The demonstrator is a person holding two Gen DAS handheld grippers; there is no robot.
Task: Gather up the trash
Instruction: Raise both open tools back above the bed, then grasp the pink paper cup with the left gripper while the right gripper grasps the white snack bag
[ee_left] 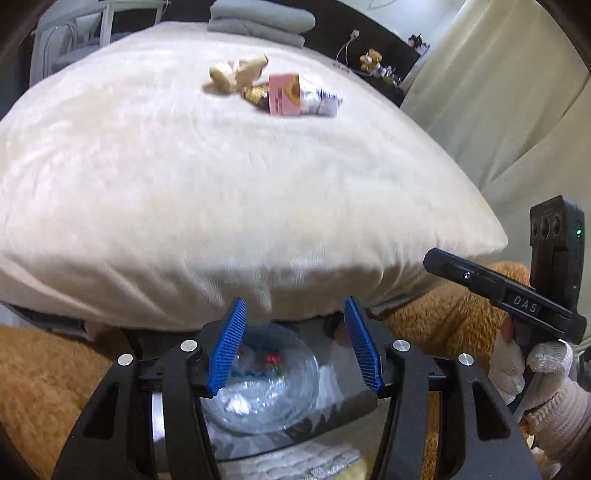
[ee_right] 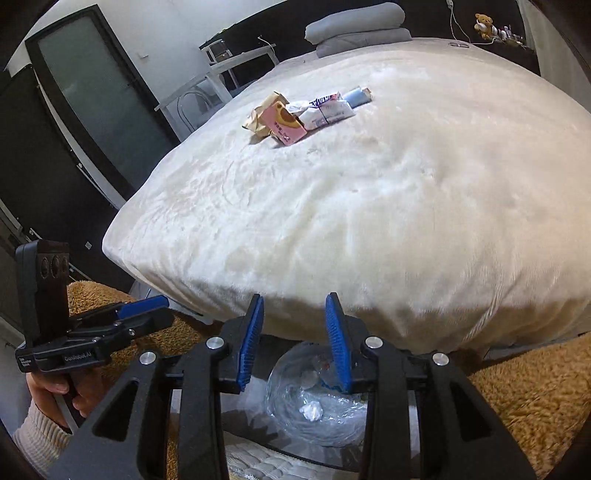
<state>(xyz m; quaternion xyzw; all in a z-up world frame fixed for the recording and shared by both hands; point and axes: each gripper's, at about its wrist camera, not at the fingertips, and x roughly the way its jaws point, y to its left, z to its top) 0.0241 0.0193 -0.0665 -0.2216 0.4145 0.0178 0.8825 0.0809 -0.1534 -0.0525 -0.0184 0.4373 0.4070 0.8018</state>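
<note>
A heap of trash lies mid-bed on the white plush blanket (ee_left: 221, 184): crumpled beige paper (ee_left: 236, 74), a pink box (ee_left: 283, 94) and white wrappers (ee_left: 319, 101). The right wrist view shows the pink box (ee_right: 284, 122), the white wrappers (ee_right: 328, 109) and a blue packet (ee_right: 356, 95). My left gripper (ee_left: 295, 306) hangs open and empty off the bed's near edge, over a bin lined with a clear bag (ee_left: 266, 398) that holds a few scraps. My right gripper (ee_right: 295, 299) is open too, nothing between its pads, over the same bin (ee_right: 314, 406). The two grippers are side by side.
Folded grey bedding (ee_right: 358, 26) is stacked at the bed's far end. A brown shaggy rug (ee_right: 535, 398) covers the floor around the bin. White chairs (ee_right: 221, 66) and a dark door (ee_right: 92, 92) stand left of the bed, a cream curtain (ee_left: 498, 92) right. A teddy bear (ee_right: 484, 24) sits on a dark shelf.
</note>
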